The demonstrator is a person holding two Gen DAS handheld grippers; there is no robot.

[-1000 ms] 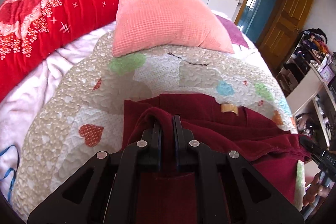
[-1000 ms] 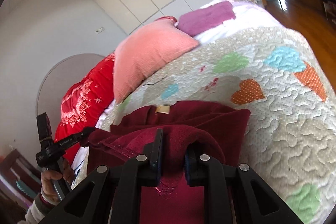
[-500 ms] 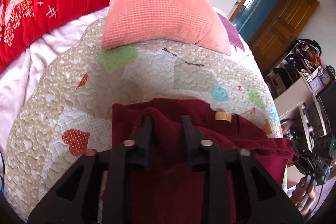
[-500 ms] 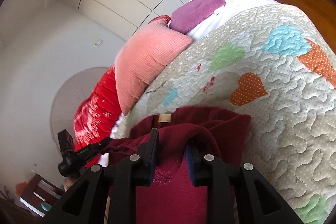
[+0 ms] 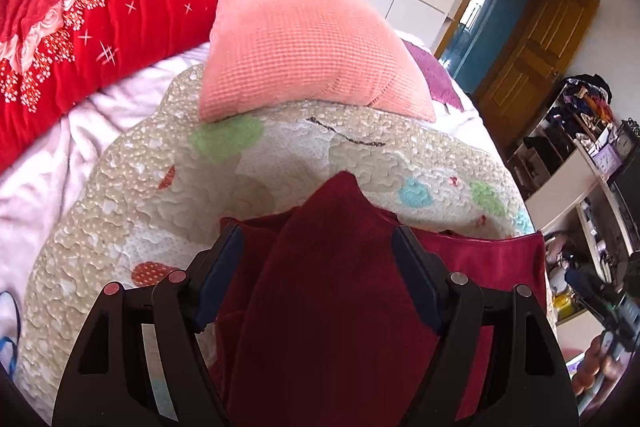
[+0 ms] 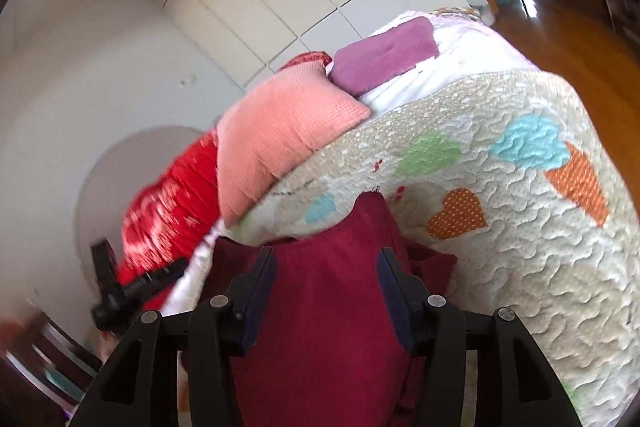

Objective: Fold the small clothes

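Note:
A dark red garment (image 5: 340, 287) lies folded on the quilted bedspread (image 5: 280, 163) with coloured hearts. In the left wrist view a fold of it bulges up between the fingers of my left gripper (image 5: 316, 239), which is wide open; the pads do not press the cloth. In the right wrist view the same garment (image 6: 328, 307) lies between the fingers of my right gripper (image 6: 326, 259), also wide open, with a corner of cloth poking up past the tips. The other gripper shows at the right edge of the left view (image 5: 604, 303) and at the left in the right view (image 6: 120, 291).
A salmon pink pillow (image 5: 300, 43) lies at the head of the quilt. A red floral blanket (image 5: 80, 27) lies to the left, a purple cushion (image 6: 384, 55) behind. Shelves with clutter (image 5: 580, 147) and a wooden door (image 5: 532, 59) stand to the right.
Both grippers went from shut on the red garment to wide open. The cloth dropped from their pinch and now lies loose between the fingers. The right view is blurred by motion.

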